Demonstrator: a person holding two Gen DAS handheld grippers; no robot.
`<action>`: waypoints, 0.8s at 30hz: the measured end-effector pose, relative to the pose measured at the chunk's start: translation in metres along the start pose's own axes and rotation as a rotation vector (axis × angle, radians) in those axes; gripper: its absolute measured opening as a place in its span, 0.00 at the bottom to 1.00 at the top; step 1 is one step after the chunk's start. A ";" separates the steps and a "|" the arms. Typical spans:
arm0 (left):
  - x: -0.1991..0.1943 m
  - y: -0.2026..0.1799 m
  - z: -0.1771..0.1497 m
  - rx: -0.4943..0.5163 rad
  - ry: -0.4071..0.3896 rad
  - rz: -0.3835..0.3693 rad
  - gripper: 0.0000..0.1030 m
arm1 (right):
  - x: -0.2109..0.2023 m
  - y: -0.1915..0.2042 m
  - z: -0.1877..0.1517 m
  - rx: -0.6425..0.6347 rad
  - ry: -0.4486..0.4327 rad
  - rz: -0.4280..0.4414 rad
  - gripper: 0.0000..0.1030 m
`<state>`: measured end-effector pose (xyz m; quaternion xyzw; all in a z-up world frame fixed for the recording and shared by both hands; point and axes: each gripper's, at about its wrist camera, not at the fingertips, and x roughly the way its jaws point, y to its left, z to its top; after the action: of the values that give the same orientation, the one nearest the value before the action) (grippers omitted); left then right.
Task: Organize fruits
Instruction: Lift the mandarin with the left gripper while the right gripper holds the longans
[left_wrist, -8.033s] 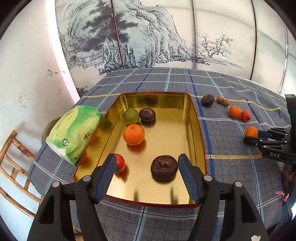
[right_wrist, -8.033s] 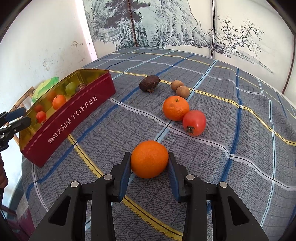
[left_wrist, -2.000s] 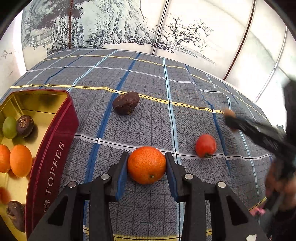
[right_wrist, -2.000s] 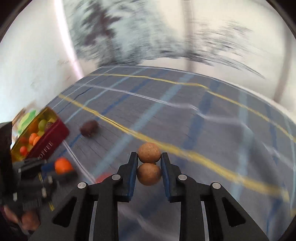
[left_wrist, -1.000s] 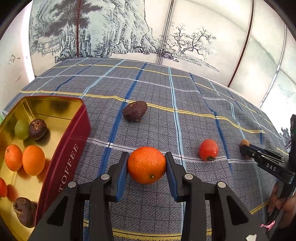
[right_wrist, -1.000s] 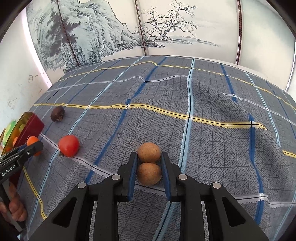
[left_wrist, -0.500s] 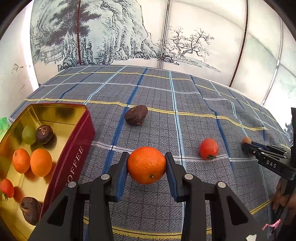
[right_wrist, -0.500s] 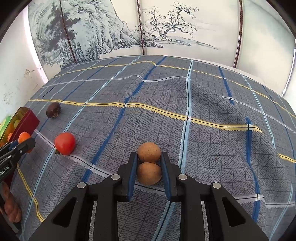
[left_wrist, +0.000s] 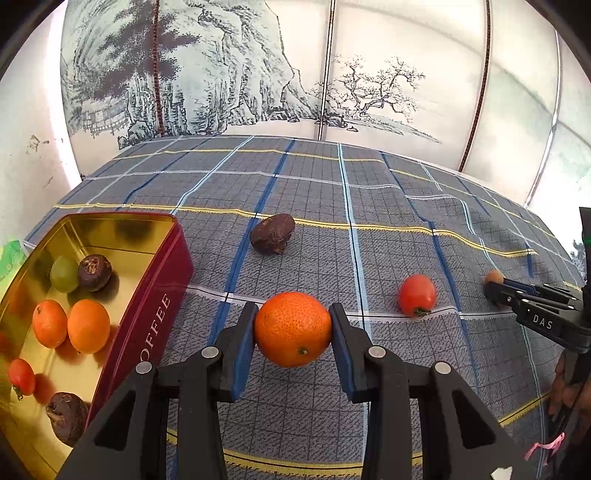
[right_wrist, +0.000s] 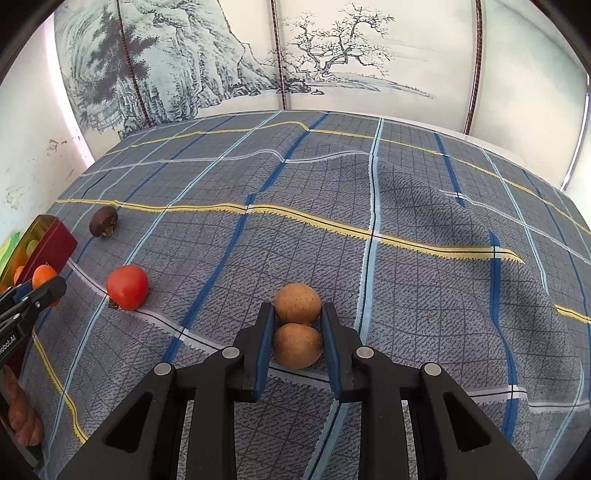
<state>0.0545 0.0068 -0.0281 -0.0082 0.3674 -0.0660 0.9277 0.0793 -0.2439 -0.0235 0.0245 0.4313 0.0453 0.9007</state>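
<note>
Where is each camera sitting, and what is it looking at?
Left wrist view: sits on the left gripper, looking down its fingers at the orange it grips, the toffee tin beside it; a hand shows at the right edge.
Right wrist view: sits on the right gripper, looking at two brown fruits it grips; a hand shows lower left.
Both share the tomato, dark fruit, tin and checked cloth.

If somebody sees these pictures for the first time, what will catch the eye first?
Probably the orange clamped in the left gripper, bright against the grey checked cloth. Then the two brown fruits pinched in the right gripper, and the golden tin of fruit at the left.
</note>
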 end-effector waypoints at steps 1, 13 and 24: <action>0.000 -0.001 0.000 0.003 -0.004 0.006 0.34 | 0.000 0.000 0.000 0.000 0.000 -0.001 0.26; -0.012 0.008 -0.001 -0.017 0.010 0.029 0.34 | 0.002 -0.001 0.000 -0.007 0.002 -0.010 0.26; -0.048 0.039 0.020 -0.024 -0.019 0.070 0.34 | 0.003 -0.001 0.000 -0.012 0.002 -0.015 0.26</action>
<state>0.0381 0.0514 0.0166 -0.0070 0.3595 -0.0292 0.9327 0.0814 -0.2449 -0.0255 0.0159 0.4323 0.0411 0.9007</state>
